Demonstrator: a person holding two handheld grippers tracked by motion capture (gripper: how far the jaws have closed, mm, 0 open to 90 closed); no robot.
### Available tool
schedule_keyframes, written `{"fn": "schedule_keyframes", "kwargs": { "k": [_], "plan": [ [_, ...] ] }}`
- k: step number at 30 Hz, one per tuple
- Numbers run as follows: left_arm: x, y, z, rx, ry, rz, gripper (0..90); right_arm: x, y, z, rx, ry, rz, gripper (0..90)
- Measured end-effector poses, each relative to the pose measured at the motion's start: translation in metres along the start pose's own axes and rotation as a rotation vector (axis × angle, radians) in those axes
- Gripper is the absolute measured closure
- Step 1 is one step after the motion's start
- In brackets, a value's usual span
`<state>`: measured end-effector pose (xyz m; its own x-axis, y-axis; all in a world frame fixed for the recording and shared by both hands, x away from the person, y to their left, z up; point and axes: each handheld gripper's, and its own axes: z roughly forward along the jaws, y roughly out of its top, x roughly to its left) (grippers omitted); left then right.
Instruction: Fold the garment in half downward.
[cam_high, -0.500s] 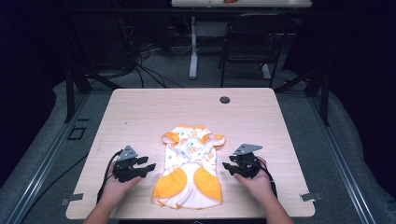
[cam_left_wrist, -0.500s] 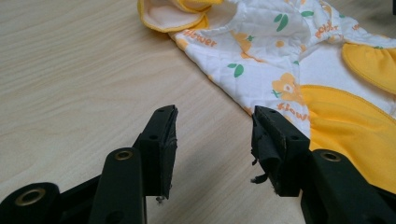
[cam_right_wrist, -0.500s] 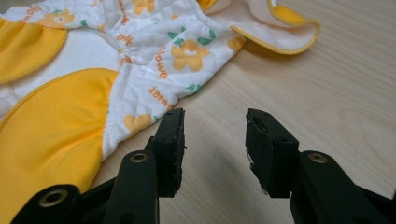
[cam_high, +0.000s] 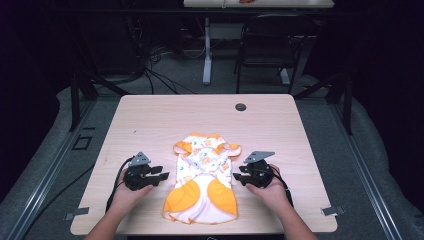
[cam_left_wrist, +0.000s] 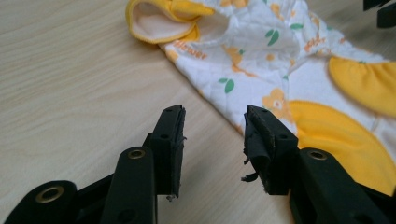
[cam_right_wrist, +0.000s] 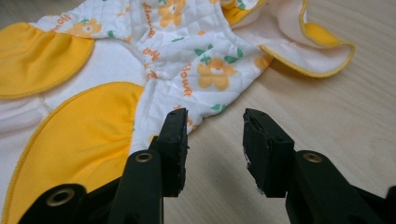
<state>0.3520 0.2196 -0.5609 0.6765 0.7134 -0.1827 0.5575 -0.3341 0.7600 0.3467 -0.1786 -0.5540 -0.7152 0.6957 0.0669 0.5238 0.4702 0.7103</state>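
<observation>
A small quilted garment (cam_high: 202, 177), white with orange flowers and yellow panels, lies flat on the wooden table (cam_high: 165, 120) near its front edge. My left gripper (cam_high: 161, 177) rests on the table just left of it, jaws open and pointing at its side. In the left gripper view the open jaws (cam_left_wrist: 214, 123) stand over bare wood, with the garment's edge (cam_left_wrist: 280, 60) just past the right jaw. My right gripper (cam_high: 236, 176) sits at the garment's right side, open too. In the right gripper view its jaws (cam_right_wrist: 215, 126) are at the hem (cam_right_wrist: 140, 60) and nothing is between them.
A black round cap (cam_high: 241, 107) sits in the table's far middle. Small metal brackets mark the front corners (cam_high: 332, 210) (cam_high: 72, 216). Behind the table stand a chair (cam_high: 265, 45), a table leg (cam_high: 207, 50) and floor cables (cam_high: 155, 75).
</observation>
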Motion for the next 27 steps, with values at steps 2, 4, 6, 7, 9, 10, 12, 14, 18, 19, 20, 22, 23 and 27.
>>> {"fn": "schedule_keyframes", "kwargs": {
  "k": [2, 4, 6, 7, 9, 10, 12, 14, 18, 19, 20, 22, 23, 27],
  "plan": [
    [0.001, 0.007, 0.002, -0.007, 0.005, 0.001, 59.1, 0.000, 0.004, 0.000, 0.006, 0.006, 0.008, 60.8],
    [0.001, 0.015, 0.003, -0.011, 0.004, -0.005, 60.3, -0.001, 0.008, 0.001, 0.012, 0.016, 0.016, 62.4],
    [-0.001, 0.022, 0.006, -0.012, 0.004, 0.009, 60.8, -0.001, 0.013, 0.002, 0.031, 0.030, 0.016, 62.8],
    [-0.004, 0.029, 0.008, 0.004, 0.005, 0.024, 60.8, -0.001, 0.017, 0.002, 0.046, 0.018, 0.003, 63.1],
    [-0.005, 0.032, 0.010, 0.010, 0.012, 0.039, 60.8, -0.001, 0.021, 0.002, 0.041, 0.022, 0.006, 62.6],
    [-0.007, 0.035, 0.011, 0.014, 0.007, 0.042, 60.8, -0.001, 0.021, 0.002, 0.041, 0.022, 0.006, 62.6],
    [-0.011, 0.042, 0.013, 0.025, 0.006, 0.055, 60.8, 0.000, 0.028, 0.000, 0.048, 0.026, 0.003, 62.3],
    [-0.012, 0.048, 0.015, 0.031, -0.003, 0.066, 60.9, 0.001, 0.034, -0.002, 0.047, 0.025, -0.007, 62.1],
    [-0.015, 0.062, 0.016, 0.044, -0.022, 0.085, 61.1, 0.001, 0.046, -0.007, 0.050, 0.027, -0.019, 62.1],
    [-0.016, 0.065, 0.017, 0.046, -0.021, 0.098, 61.8, 0.000, 0.052, -0.009, 0.054, 0.030, -0.031, 62.5],
    [-0.016, 0.072, 0.017, 0.058, -0.024, 0.109, 62.0, -0.001, 0.055, -0.009, 0.052, 0.031, -0.035, 62.7],
    [-0.015, 0.079, 0.019, 0.056, -0.024, 0.110, 62.8, -0.003, 0.061, -0.009, 0.065, 0.032, -0.042, 63.4],
    [-0.013, 0.082, 0.020, 0.058, -0.026, 0.109, 63.3, -0.004, 0.064, -0.009, 0.065, 0.028, -0.046, 63.7],
    [-0.008, 0.091, 0.024, 0.057, -0.045, 0.105, 64.9, -0.010, 0.072, -0.006, 0.079, 0.024, -0.054, 64.1]
  ]
}}
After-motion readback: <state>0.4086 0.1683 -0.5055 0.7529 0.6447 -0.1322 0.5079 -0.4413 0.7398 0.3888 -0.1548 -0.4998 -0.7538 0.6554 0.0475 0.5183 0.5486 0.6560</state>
